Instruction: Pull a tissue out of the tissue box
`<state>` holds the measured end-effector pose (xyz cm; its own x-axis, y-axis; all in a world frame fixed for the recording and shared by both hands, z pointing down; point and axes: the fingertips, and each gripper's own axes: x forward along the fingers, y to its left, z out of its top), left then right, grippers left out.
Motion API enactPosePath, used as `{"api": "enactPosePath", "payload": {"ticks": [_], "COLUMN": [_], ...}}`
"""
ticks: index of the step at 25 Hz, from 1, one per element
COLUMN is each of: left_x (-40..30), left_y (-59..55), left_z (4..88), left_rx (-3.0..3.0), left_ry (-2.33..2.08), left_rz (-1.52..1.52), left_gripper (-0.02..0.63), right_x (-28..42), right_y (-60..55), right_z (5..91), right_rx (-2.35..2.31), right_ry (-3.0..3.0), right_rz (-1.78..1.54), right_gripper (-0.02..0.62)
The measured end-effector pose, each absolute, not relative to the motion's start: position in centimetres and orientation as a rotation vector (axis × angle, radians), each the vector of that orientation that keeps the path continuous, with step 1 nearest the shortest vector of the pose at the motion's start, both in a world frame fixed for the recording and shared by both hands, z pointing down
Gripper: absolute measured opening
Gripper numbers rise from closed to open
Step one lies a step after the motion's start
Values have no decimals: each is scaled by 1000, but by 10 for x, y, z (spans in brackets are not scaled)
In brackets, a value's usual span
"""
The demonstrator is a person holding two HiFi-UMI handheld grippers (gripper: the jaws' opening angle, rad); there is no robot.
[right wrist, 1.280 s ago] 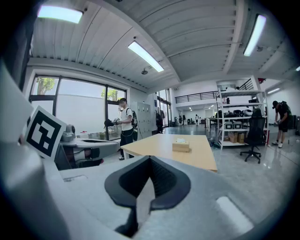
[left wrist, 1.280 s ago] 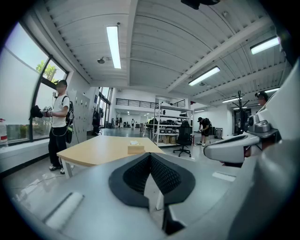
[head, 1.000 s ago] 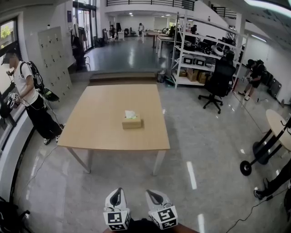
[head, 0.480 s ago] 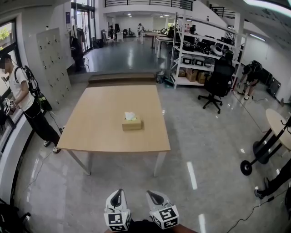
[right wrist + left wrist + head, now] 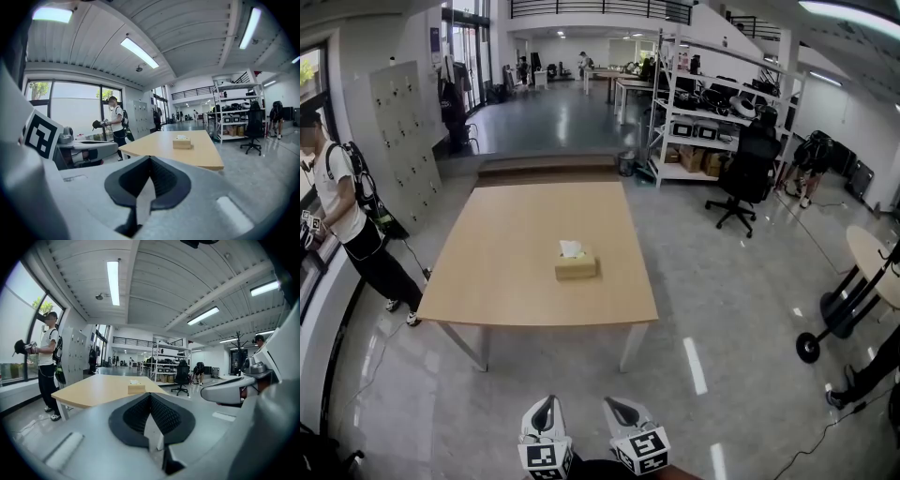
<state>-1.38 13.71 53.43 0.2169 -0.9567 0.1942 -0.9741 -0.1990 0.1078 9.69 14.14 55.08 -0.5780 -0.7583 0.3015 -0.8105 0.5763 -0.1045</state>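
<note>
A tan tissue box stands near the middle of the light wooden table, with a white tissue sticking out of its top. Both grippers are far short of the table, low at the near edge of the head view over the floor. My left gripper and right gripper are side by side, both shut with nothing between the jaws. The box shows small and distant in the left gripper view and in the right gripper view, beyond the touching jaw tips.
A person stands left of the table by the window. A black office chair and metal shelving are at the back right. A round table and a wheeled stand base are on the right.
The view has come a little closer to the table, and both grippers have moved forward with it. The person at the left has shifted further left.
</note>
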Motion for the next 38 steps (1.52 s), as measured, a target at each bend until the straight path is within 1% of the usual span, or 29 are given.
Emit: {"api": "enactPosePath", "payload": {"ticks": [7,15,25,38], "left_x": [-38,-79,-127,-135], "left_y": [93,35,5,-13], "left_z": [540,539,540,544], "left_rx": [2298,2359,2383,2379], "left_ry": [-1797,-1740,-1684,-1659], "left_rz": [105,91,93,91], "left_gripper": [18,18,18,18], "right_x": [76,42,-7,-11], "right_y": [100,49,23,10], "right_z": [553,530,529,545], "right_rx": [1356,1453,1493,1522], "right_ry": [-2529,-2470,-2407,-2359], "right_rz": [348,327,315,324], "right_gripper": [-9,-9,-9,-9]}}
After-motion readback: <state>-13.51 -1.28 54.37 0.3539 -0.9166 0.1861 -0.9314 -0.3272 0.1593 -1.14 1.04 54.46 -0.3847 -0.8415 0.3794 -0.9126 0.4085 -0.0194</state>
